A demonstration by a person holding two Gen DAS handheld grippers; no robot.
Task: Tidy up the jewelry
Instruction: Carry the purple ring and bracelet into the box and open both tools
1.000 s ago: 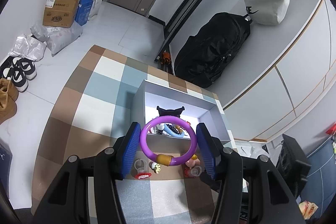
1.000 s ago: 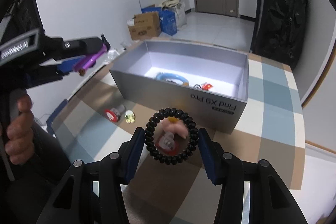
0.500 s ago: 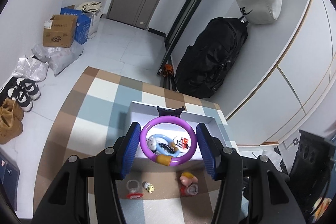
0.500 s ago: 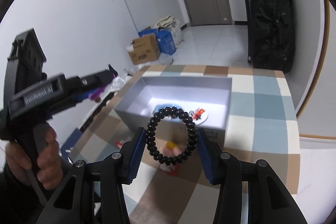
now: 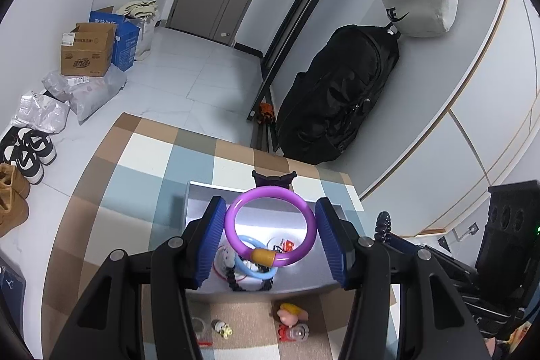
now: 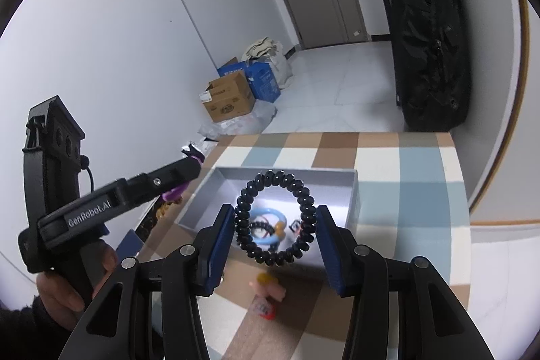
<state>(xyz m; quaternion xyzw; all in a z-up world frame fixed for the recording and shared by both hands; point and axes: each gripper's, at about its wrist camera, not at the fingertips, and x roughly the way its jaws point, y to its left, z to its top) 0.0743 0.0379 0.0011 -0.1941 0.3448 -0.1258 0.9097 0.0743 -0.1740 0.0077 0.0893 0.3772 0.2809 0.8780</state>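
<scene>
My left gripper (image 5: 270, 215) is shut on a purple bangle (image 5: 266, 190) with an amber bead, held above the open grey box (image 5: 194, 204). In the box lie a light blue bangle (image 5: 258, 274), a black coil band and small trinkets. My right gripper (image 6: 275, 225) is shut on a black beaded bracelet (image 6: 275, 176), held upright over the near wall of the grey box (image 6: 352, 191). The right wrist view also shows the left gripper (image 6: 175, 172) from the side with the purple bangle (image 6: 173, 191), and a hand (image 6: 64, 292) on its handle.
The box stands on a checked tablecloth (image 5: 141, 177). In front of it lie a pink figure (image 5: 290, 312), a red-capped piece (image 5: 293, 333) and a small yellow charm (image 5: 222, 328). Behind the table are a black bag (image 5: 337, 97), cardboard boxes (image 5: 87, 49) and shoes (image 5: 30, 150).
Both grippers have risen and come closer above the box, so its inside shows more. The right gripper has rolled. Both still hold their bracelets.
</scene>
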